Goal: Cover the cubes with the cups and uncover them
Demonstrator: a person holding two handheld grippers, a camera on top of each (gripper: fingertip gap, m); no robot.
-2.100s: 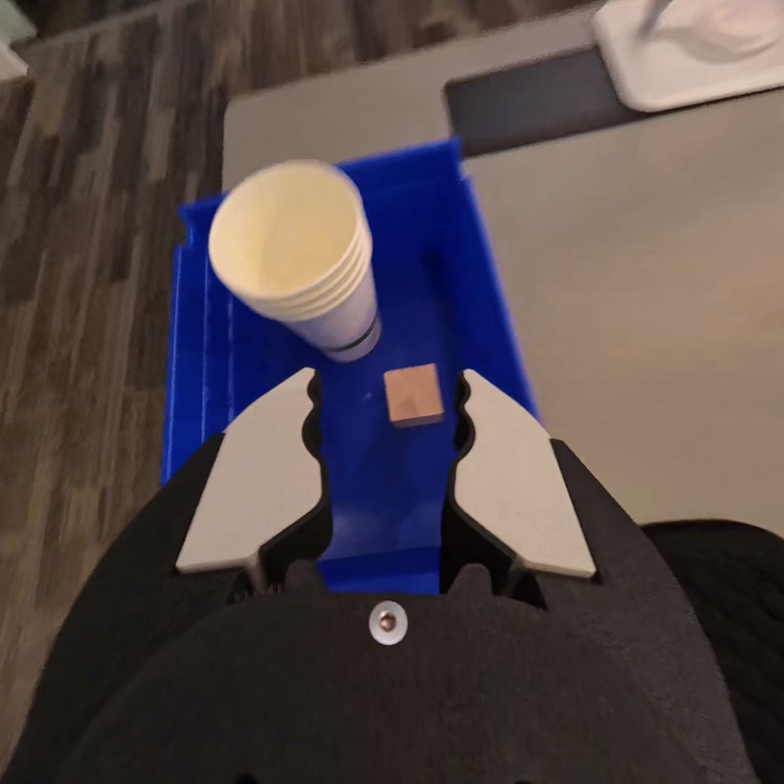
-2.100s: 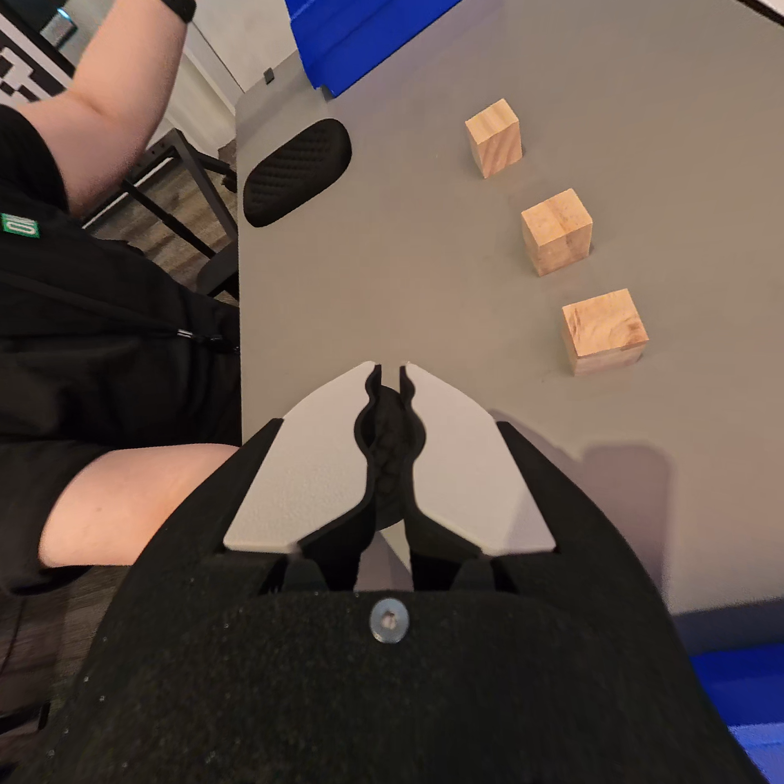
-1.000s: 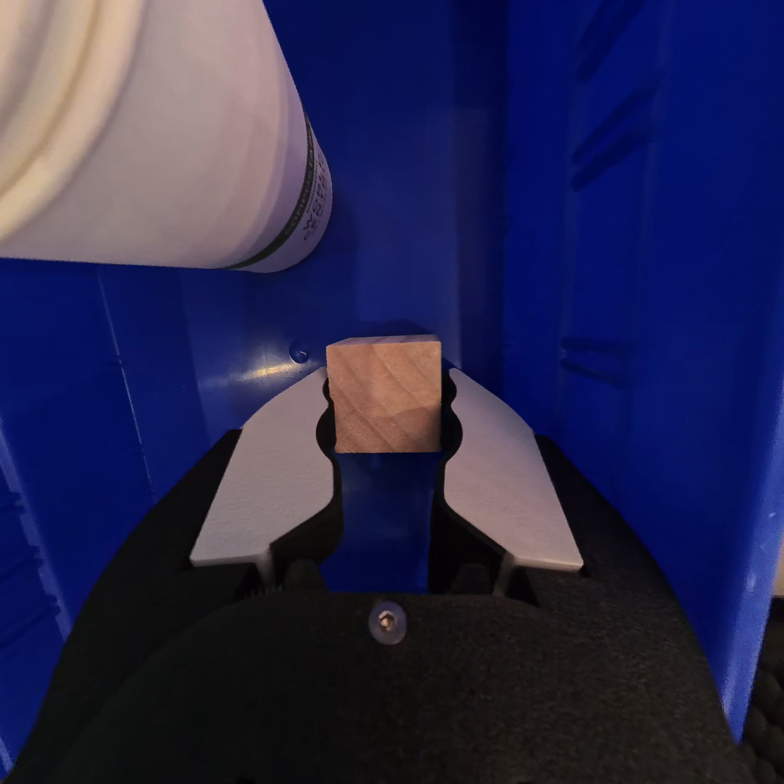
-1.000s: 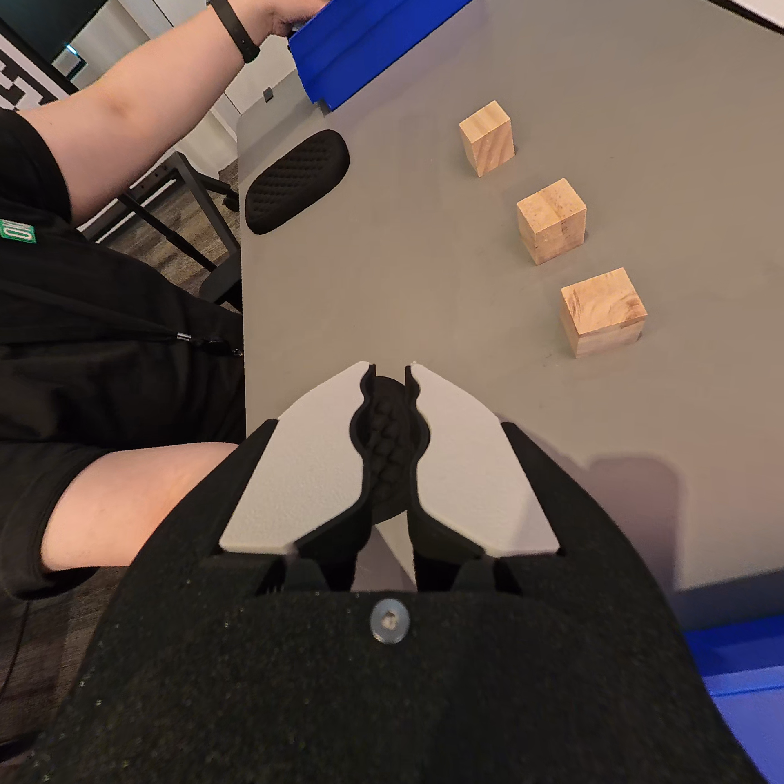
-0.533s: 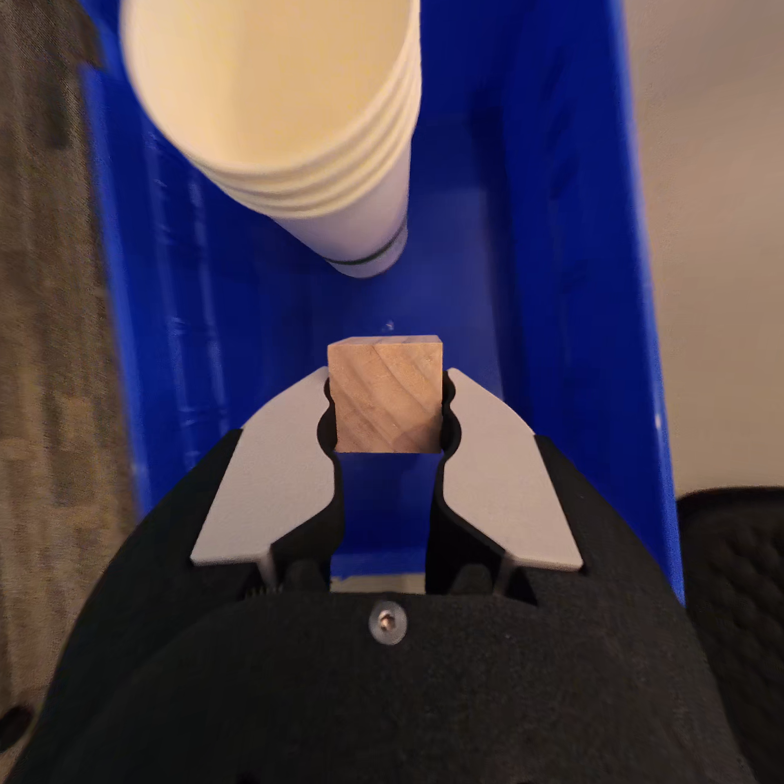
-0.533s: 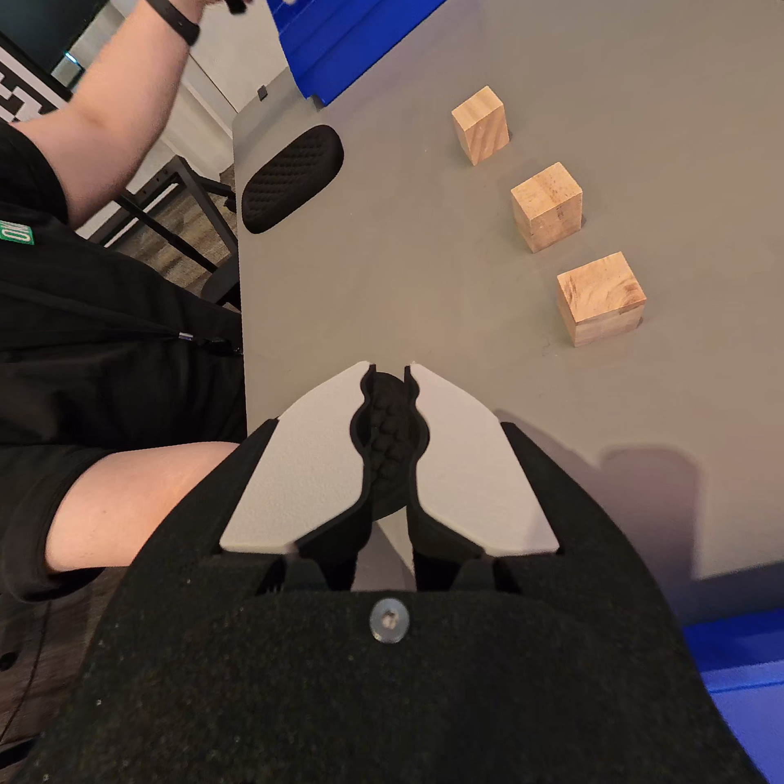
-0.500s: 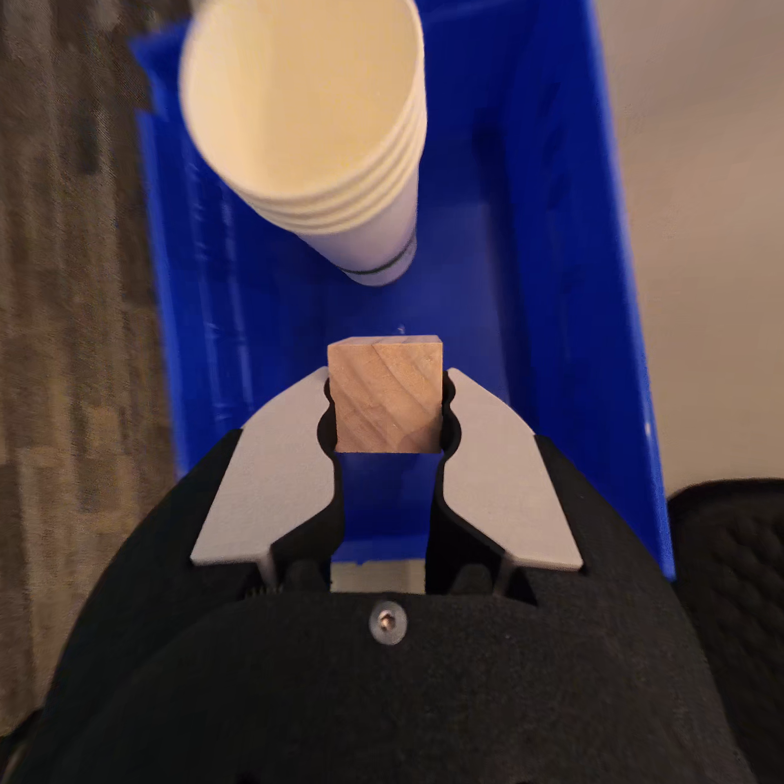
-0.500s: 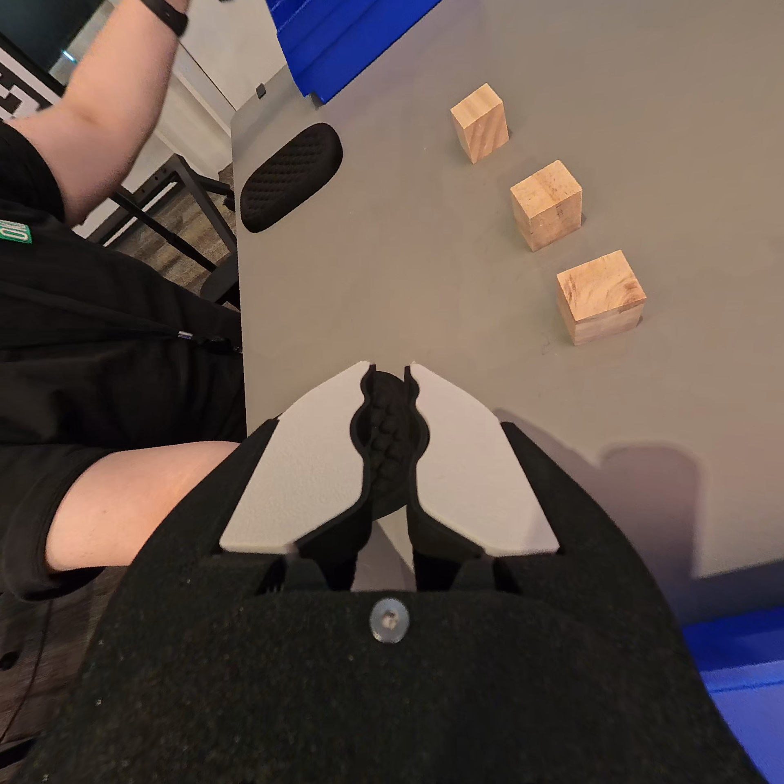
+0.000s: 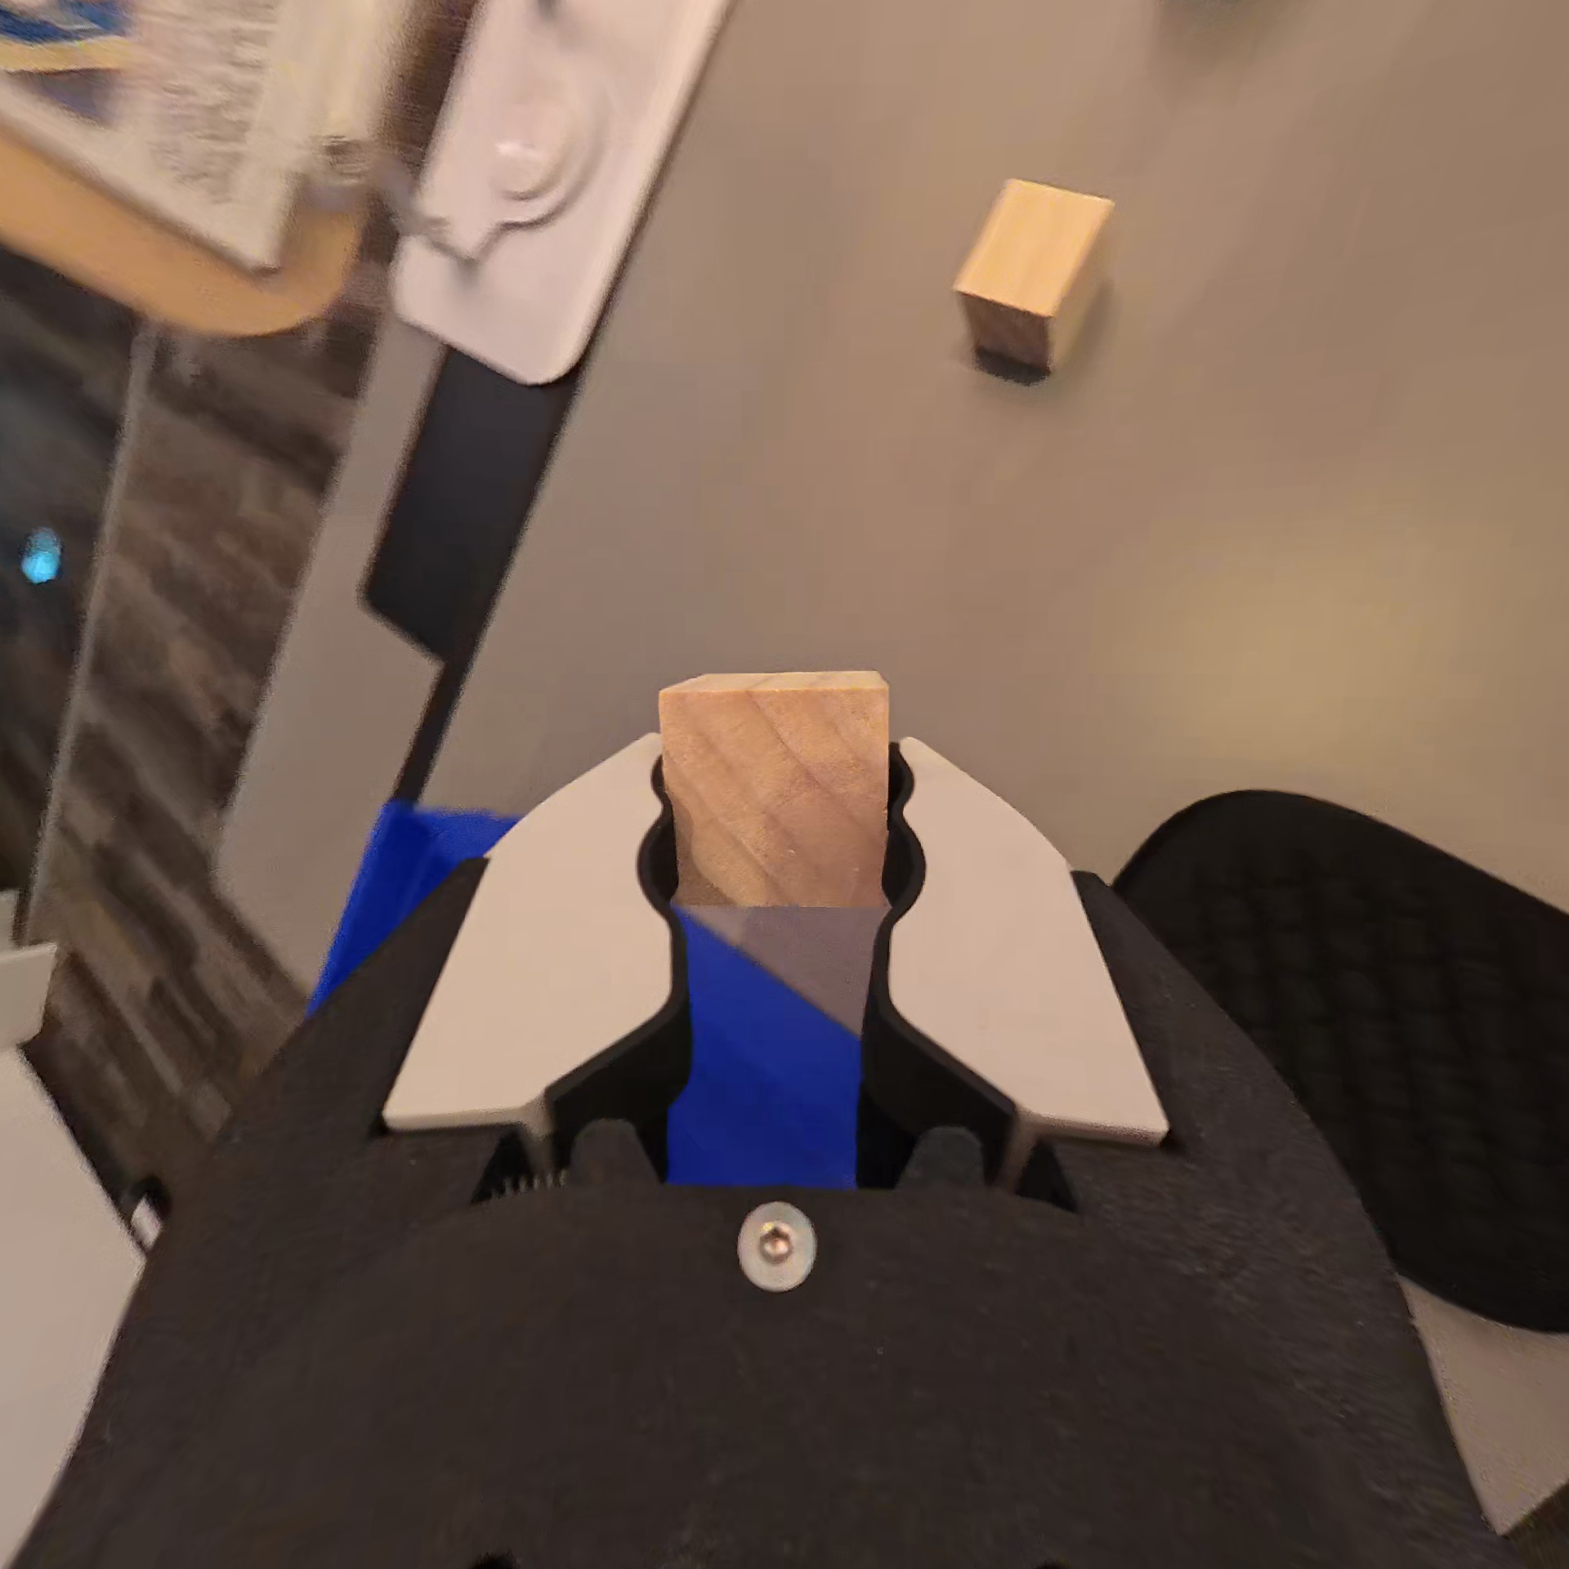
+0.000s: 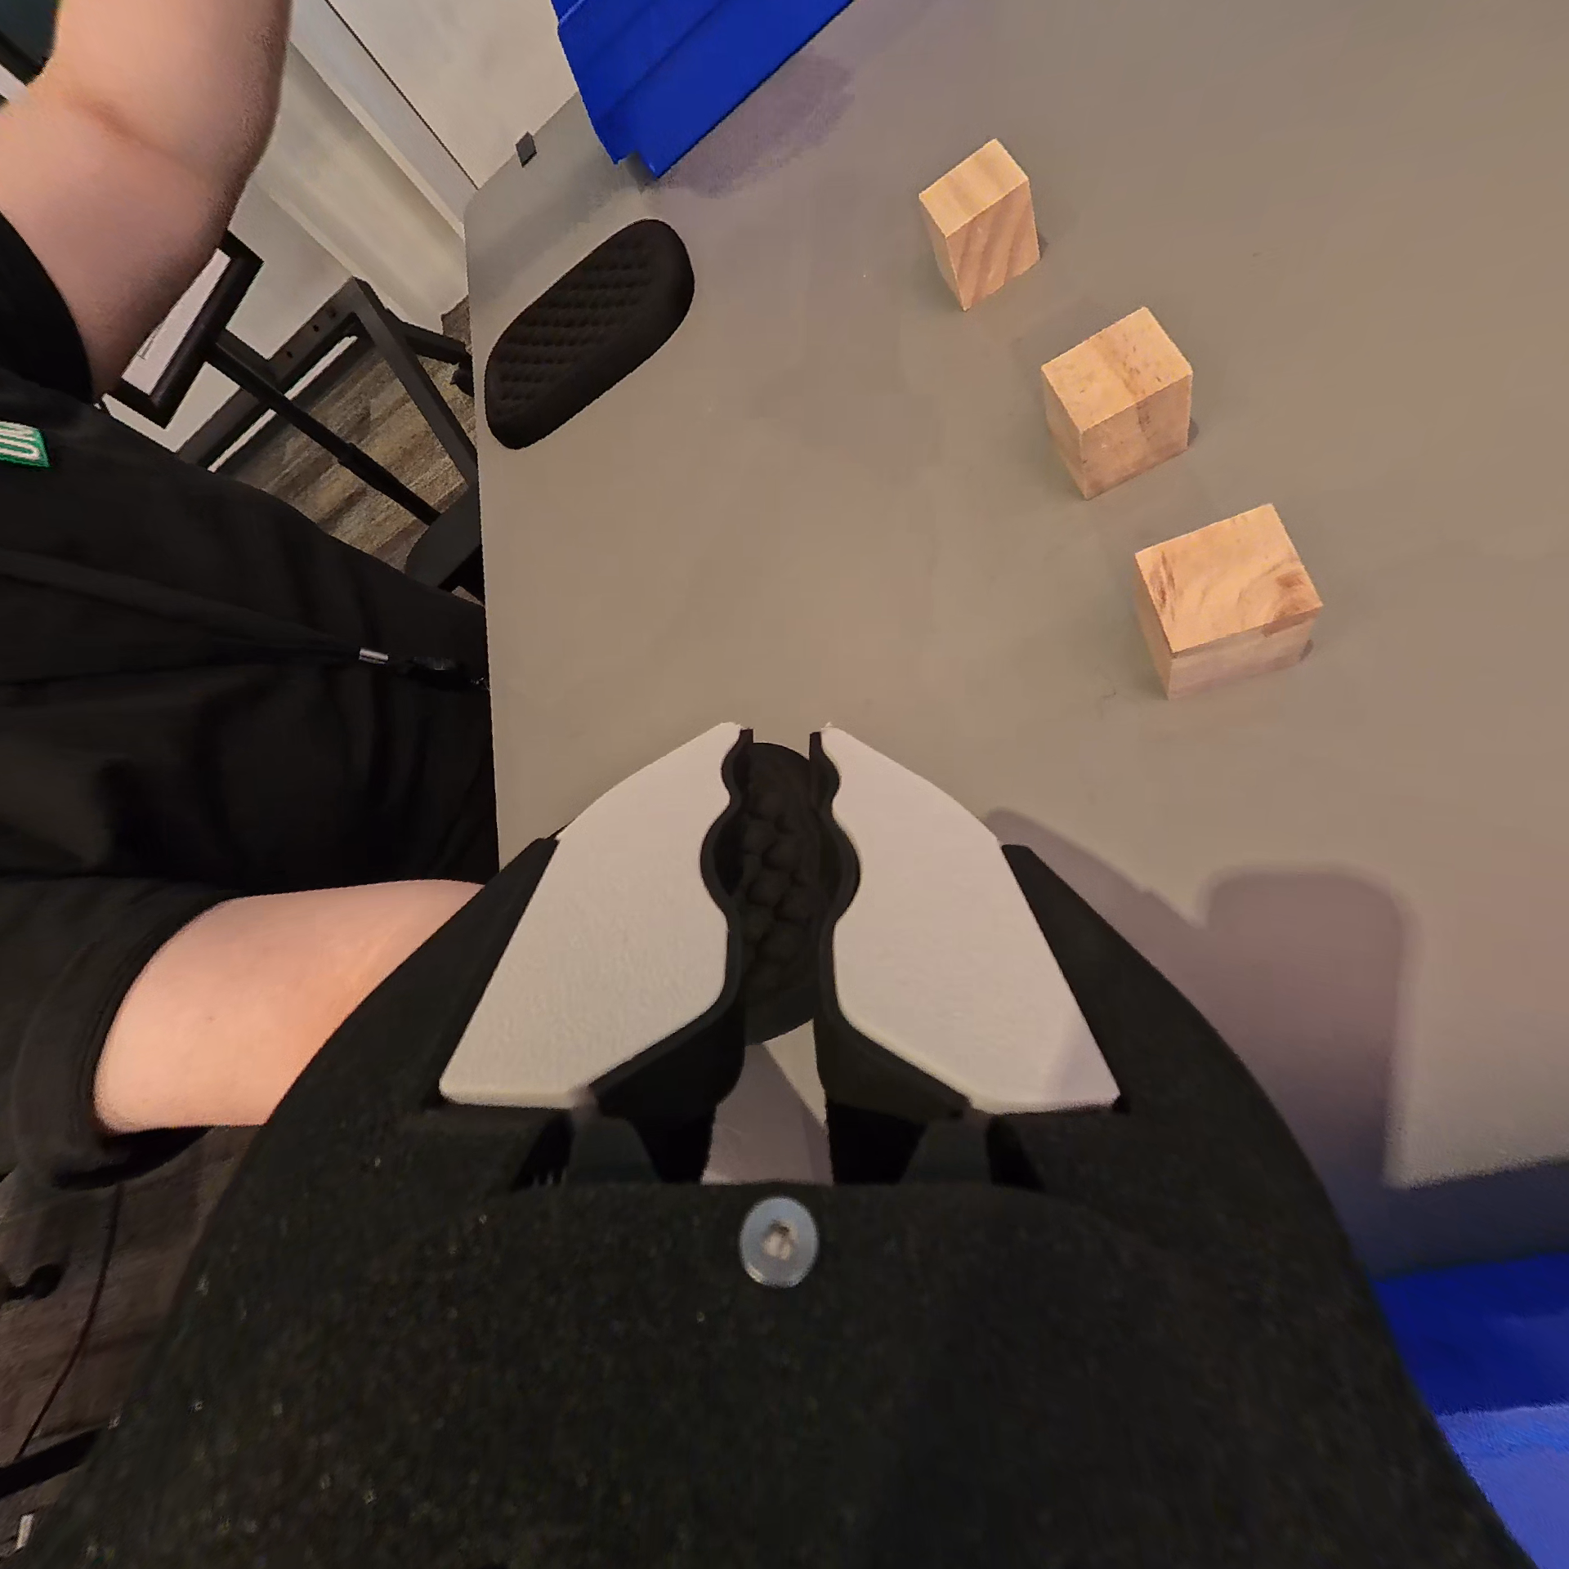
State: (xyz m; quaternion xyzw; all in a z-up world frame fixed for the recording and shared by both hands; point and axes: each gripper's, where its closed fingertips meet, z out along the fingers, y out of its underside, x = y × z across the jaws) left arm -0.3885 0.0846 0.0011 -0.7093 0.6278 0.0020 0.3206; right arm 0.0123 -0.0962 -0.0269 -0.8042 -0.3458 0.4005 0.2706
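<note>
My left gripper (image 9: 774,751) is shut on a wooden cube (image 9: 774,794) and holds it in the air above the grey table (image 9: 1189,552), past the corner of the blue bin (image 9: 407,891). Another wooden cube (image 9: 1031,276) rests on the table farther ahead to the right. In the right wrist view three wooden cubes stand in a row on the table: far (image 10: 981,222), middle (image 10: 1116,399) and near (image 10: 1227,598). My right gripper (image 10: 779,734) is shut and empty, over the table's near edge, left of the near cube. No cups are in view.
A black textured pad (image 9: 1375,1044) lies right of my left gripper; it also shows in the right wrist view (image 10: 586,331). A white tray (image 9: 543,178) and a dark mat (image 9: 458,518) lie at the far left. A person's arm (image 10: 255,976) and body are at the left. A second blue bin (image 10: 1477,1358) sits lower right.
My left gripper closed on the cube in the blue bin, lifted it out and swung right over the table; the cup stack has left the view. My right gripper has barely moved.
</note>
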